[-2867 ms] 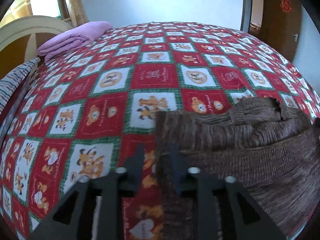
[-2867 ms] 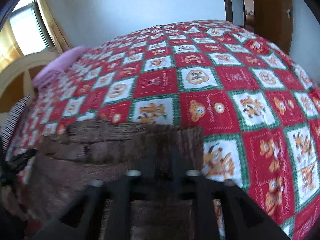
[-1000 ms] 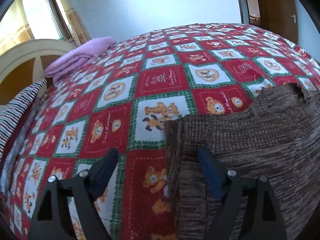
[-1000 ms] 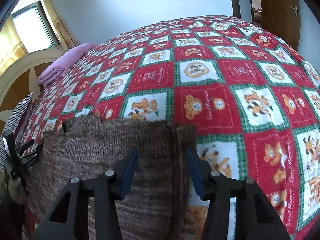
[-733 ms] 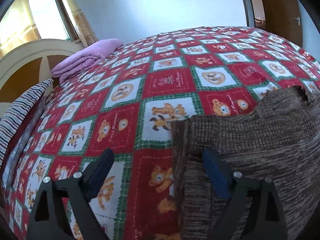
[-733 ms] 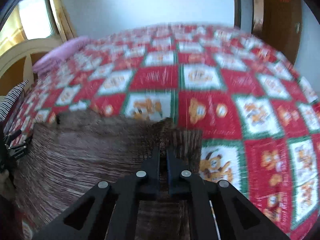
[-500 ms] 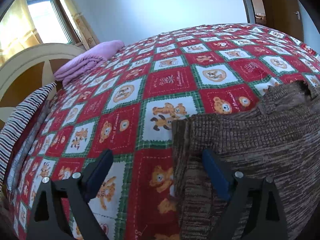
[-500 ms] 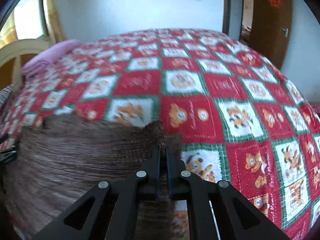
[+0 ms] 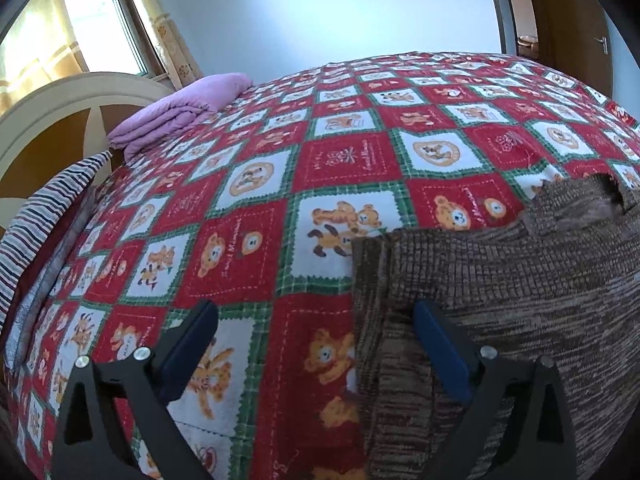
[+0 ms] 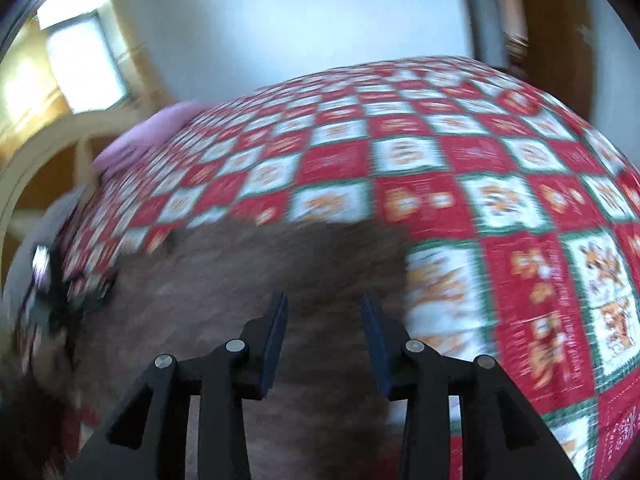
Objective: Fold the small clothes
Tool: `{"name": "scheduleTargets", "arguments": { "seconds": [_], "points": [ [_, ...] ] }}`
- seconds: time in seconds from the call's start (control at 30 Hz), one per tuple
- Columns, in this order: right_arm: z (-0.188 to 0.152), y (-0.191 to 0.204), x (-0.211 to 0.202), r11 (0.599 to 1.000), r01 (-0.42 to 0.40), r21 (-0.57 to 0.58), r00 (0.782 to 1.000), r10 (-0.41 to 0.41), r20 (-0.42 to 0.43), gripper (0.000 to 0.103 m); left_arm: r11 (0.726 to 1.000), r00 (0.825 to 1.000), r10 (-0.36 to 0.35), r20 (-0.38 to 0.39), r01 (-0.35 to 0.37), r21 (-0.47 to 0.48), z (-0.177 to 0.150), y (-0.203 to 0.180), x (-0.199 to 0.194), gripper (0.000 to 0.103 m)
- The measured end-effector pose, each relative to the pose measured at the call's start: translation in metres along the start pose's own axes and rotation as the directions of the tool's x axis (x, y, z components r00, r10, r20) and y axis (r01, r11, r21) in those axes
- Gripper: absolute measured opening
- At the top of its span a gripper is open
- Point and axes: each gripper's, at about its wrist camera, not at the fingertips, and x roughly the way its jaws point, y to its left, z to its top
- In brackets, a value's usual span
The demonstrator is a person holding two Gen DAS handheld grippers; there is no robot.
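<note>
A brown knitted garment lies flat on the red, white and green bear-print quilt. In the left wrist view its left edge runs between my fingers. My left gripper is open and empty, low over that edge. In the blurred right wrist view the garment fills the lower left. My right gripper is open and empty above the garment near its right edge. The left gripper shows at the far left of that view.
A folded pink blanket lies at the far left of the bed near a curved headboard. A striped cloth hangs at the bed's left edge. A brown door stands at the far right.
My right gripper was shut on the garment's edge half a second ago and has now opened and let it go. The left gripper stays open and has barely moved.
</note>
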Motion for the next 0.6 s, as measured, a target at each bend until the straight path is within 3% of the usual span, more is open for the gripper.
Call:
{"name": "scheduleTargets", "arguments": {
  "seconds": [0.13,0.27,0.4,0.53,0.6],
  "points": [
    [-0.025,0.014,0.030,0.994,0.075,-0.083,0.990,-0.084,-0.111,0.040,0.999,1.000,-0.006,0.008,0.007,-0.041,-0.002,0.008,-0.004,0.103],
    [-0.027,0.022,0.023,0.986,0.135,-0.100,0.986,-0.144,-0.085,0.040,0.998,1.000,-0.008,-0.020,0.006,-0.068,-0.013,0.015,-0.012,0.103],
    [-0.026,0.070,0.009,0.981,0.066,-0.181,0.995,-0.078,-0.057,0.040,0.995,0.999,-0.034,-0.027,0.031,-0.095,-0.023,0.023,-0.018,0.103],
    [-0.042,0.124,0.028,0.956,-0.027,-0.293,0.995,-0.004,-0.104,0.040,0.993,0.997,-0.060,-0.057,0.053,-0.105,-0.023,0.024,-0.011,0.103],
    [-0.053,0.139,0.045,0.950,-0.024,-0.312,0.991,-0.018,-0.132,0.043,0.992,0.996,-0.067,-0.058,0.061,-0.110,-0.023,0.025,-0.010,0.103]
  ]
}}
